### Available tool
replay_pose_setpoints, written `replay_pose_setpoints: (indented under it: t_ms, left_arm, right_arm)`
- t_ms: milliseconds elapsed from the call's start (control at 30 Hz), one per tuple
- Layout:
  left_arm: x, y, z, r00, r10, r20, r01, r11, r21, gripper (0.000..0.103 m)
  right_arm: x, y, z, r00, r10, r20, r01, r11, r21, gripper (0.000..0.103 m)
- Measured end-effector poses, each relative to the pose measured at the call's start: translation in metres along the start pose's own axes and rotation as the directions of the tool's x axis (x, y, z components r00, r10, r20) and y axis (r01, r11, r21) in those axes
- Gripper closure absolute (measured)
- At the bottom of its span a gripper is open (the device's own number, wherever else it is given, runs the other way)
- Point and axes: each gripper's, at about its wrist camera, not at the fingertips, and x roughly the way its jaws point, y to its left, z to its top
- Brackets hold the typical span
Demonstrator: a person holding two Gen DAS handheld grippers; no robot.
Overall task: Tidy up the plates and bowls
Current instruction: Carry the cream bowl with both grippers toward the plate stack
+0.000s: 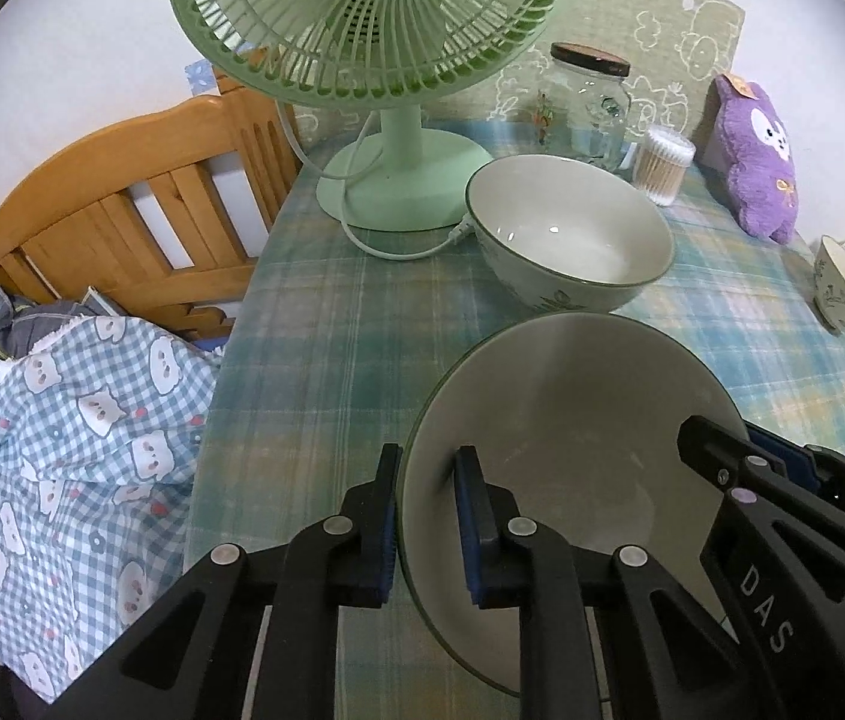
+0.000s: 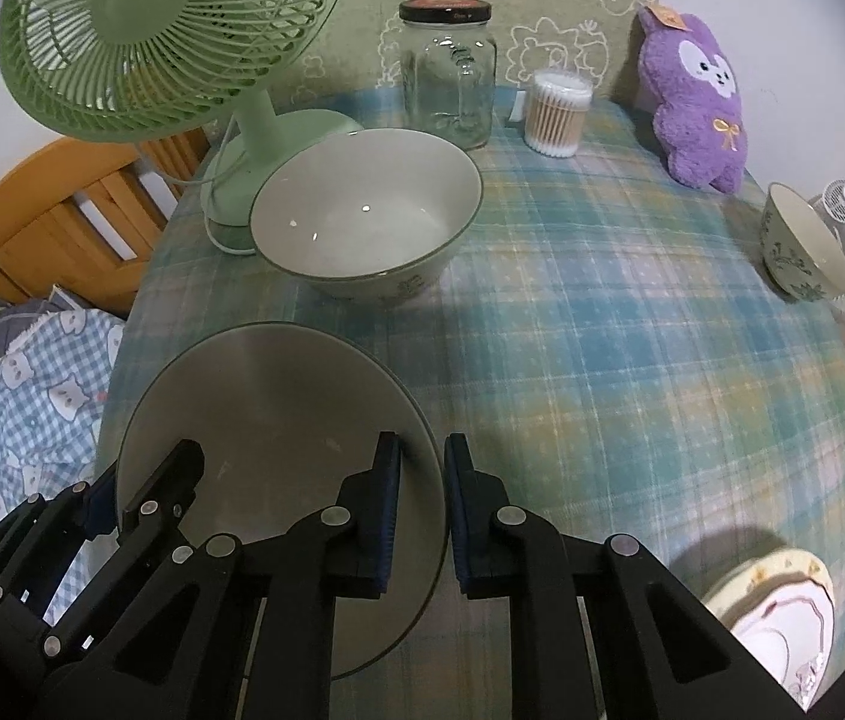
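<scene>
Above the near edge of the plaid surface (image 2: 602, 360), the plate (image 1: 572, 420) is being pinched at opposite rims by left gripper (image 1: 425, 525) and right gripper (image 2: 422, 519), fingers closed on it; glazed, rigid, likely slippery and breakable.

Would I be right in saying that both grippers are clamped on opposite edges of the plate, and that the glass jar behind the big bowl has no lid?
Not quite: the glass jar has a dark lid on, as the right wrist view shows. The rest holds: the left gripper and right gripper grip opposite edges of the plate, and the jar stands behind the big bowl.
</scene>
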Motion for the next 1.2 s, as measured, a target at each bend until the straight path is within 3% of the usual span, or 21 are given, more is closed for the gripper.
replay_pose_setpoints:
  t_ms: [333, 667, 1200]
  left_arm:
    - [-0.04, -0.01, -0.019, 0.999, -0.009, 0.042, 0.009, 1.0, 0.0, 0.088]
    - [-0.071, -0.022, -0.058, 0.999, -0.007, 0.051, 0.007, 1.0, -0.002, 0.088]
    - [-0.079, -0.041, -0.118, 1.0, -0.012, 0.008, 0.012, 1.0, -0.004, 0.088]
  right_arm:
    - [-0.043, -0.01, -0.025, 0.999, 0.002, 0.044, -0.003, 1.0, 0.004, 0.085]
    - [-0.075, -0.024, -0.069, 0.998, 0.011, 0.057, -0.012, 1.0, 0.002, 0.085]
    - [-0.079, -0.046, -0.133, 1.0, 0.019, 0.013, -0.019, 1.0, 0.01, 0.085]
